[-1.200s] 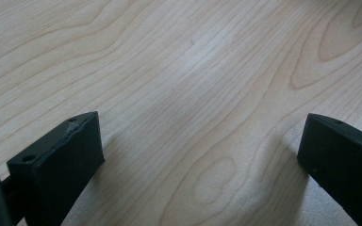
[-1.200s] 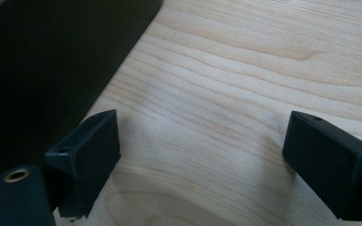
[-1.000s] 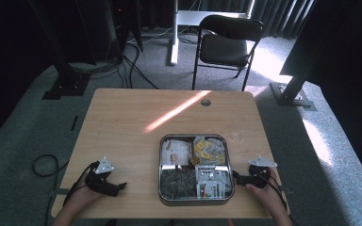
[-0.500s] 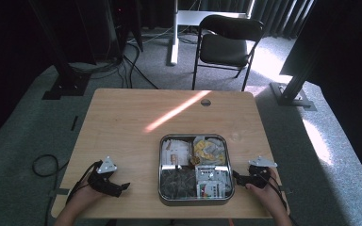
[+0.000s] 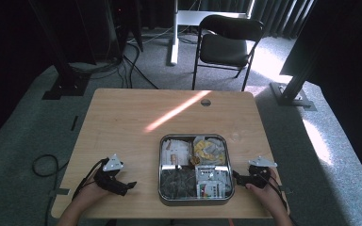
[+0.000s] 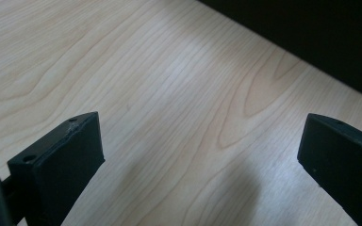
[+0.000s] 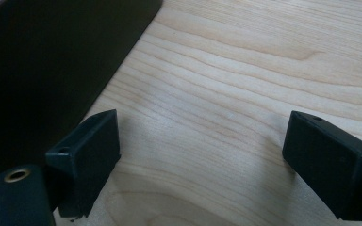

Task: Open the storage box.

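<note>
1. Tray point(image 5: 162, 165) at the near middle of the table point(image 5: 122, 122), four compartments full of small items, apparently untouched
2. Right gripper point(image 5: 238, 177) just beside the tray's right wall, jaws wide, holding nothing
3. Left gripper point(image 5: 128, 185) near the tray's left, jaws wide over bare wood
4. Nothing picked yet; all work left

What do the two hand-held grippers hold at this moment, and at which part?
Nothing. The left hand-held gripper and the right hand-held gripper are both open over the bare table, beside the tray.
</note>
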`<state>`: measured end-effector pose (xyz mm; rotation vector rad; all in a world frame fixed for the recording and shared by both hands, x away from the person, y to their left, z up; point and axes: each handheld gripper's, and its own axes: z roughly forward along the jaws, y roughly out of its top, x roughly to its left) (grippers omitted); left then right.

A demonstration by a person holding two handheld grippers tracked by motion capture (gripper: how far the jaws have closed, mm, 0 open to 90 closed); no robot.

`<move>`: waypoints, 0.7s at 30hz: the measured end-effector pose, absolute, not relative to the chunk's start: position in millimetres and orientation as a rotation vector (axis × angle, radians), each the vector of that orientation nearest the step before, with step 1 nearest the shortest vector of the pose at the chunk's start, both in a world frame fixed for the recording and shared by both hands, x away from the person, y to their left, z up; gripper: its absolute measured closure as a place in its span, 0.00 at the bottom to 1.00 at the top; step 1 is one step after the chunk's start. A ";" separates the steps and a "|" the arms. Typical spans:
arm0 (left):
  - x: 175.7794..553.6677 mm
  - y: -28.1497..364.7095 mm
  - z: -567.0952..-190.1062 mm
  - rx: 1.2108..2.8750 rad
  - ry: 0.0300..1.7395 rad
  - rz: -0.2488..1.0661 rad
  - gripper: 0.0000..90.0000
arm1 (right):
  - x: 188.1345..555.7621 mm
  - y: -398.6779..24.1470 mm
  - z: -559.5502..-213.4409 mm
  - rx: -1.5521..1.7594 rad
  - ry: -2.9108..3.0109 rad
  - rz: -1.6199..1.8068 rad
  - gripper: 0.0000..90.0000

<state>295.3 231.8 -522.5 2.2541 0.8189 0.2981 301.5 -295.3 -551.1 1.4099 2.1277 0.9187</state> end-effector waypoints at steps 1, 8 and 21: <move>295.9 230.9 -521.7 2.252 0.813 0.293 0.01 | 301.5 -295.3 -551.1 1.410 2.128 0.919 0.12; 298.0 221.1 -517.0 2.266 0.778 0.284 0.01 | 301.5 -295.3 -551.1 1.410 2.128 0.919 0.12; 303.7 198.5 -503.3 2.269 0.694 0.265 0.01 | 301.5 -295.3 -551.1 1.410 2.128 0.919 0.12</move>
